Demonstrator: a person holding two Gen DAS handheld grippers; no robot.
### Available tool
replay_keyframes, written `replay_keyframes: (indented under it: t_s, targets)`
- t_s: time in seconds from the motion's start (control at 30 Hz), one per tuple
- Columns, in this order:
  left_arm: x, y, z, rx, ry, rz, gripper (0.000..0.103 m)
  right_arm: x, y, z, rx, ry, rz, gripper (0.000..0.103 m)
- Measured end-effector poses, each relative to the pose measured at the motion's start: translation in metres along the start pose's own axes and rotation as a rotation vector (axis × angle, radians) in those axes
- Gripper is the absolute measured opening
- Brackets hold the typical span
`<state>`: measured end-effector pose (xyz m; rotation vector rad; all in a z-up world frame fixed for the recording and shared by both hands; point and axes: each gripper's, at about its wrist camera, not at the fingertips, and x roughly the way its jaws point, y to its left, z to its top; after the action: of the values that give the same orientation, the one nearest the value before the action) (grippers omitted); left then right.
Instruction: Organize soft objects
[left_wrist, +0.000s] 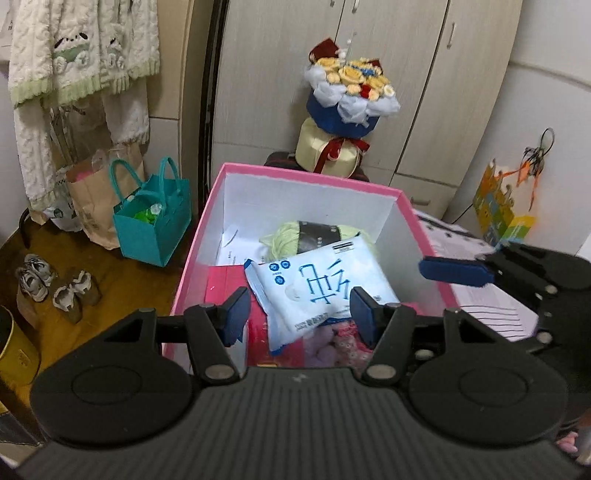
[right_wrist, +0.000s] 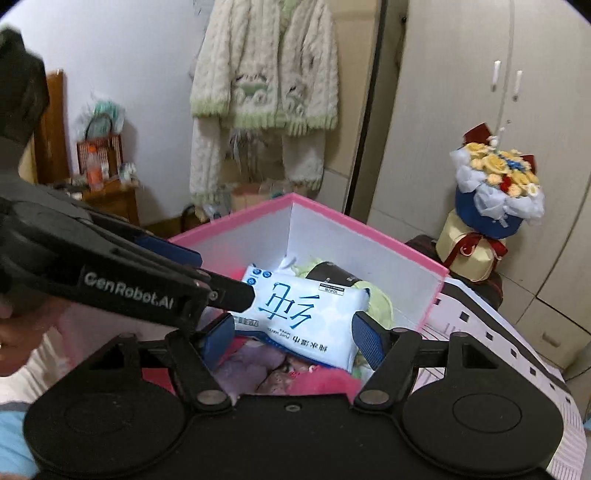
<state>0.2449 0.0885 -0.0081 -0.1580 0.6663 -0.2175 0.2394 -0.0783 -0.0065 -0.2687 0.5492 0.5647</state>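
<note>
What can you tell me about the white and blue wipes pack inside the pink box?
The wipes pack is a soft, glossy plastic pouch, white with pale blue pattern, large blue characters and a small label flap. It lies tilted on top of the other things in the pink box, leaning against the green yarn ball. No tool touches it.

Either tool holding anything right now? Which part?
Nothing held. Left tool and right tool are both open above the wipes pack, which lies loose in the pink box.

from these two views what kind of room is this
Most likely a home bedroom: tall wardrobe doors, a knitted cardigan hanging up, and shoes on the wooden floor.
</note>
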Motion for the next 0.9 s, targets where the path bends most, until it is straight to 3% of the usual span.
replay_keyframes:
  t_s: [0.17,0.43,0.67,0.83,0.9]
  targets:
    - [-0.026,-0.005,-0.010,0.006,-0.042,-0.014,0.059,-0.032,0.005,-0.017,0.000,-0.058,0.003,0.073]
    - [-0.068,-0.024,-0.027,0.046,-0.082,-0.033,0.062,-0.084,0.009,-0.030,0.058,-0.132,-0.083,0.075]
    - [-0.097,-0.036,-0.046,0.015,-0.118,-0.063,0.070,-0.120,0.004,-0.052,0.184,-0.153,-0.133,0.076]
    - [-0.119,-0.059,-0.062,0.015,-0.180,-0.051,0.072,-0.145,-0.002,-0.067,0.273,-0.172,-0.120,0.077]
    - [-0.126,-0.070,-0.069,0.036,-0.188,-0.052,0.074,-0.157,-0.003,-0.074,0.304,-0.178,-0.138,0.081]
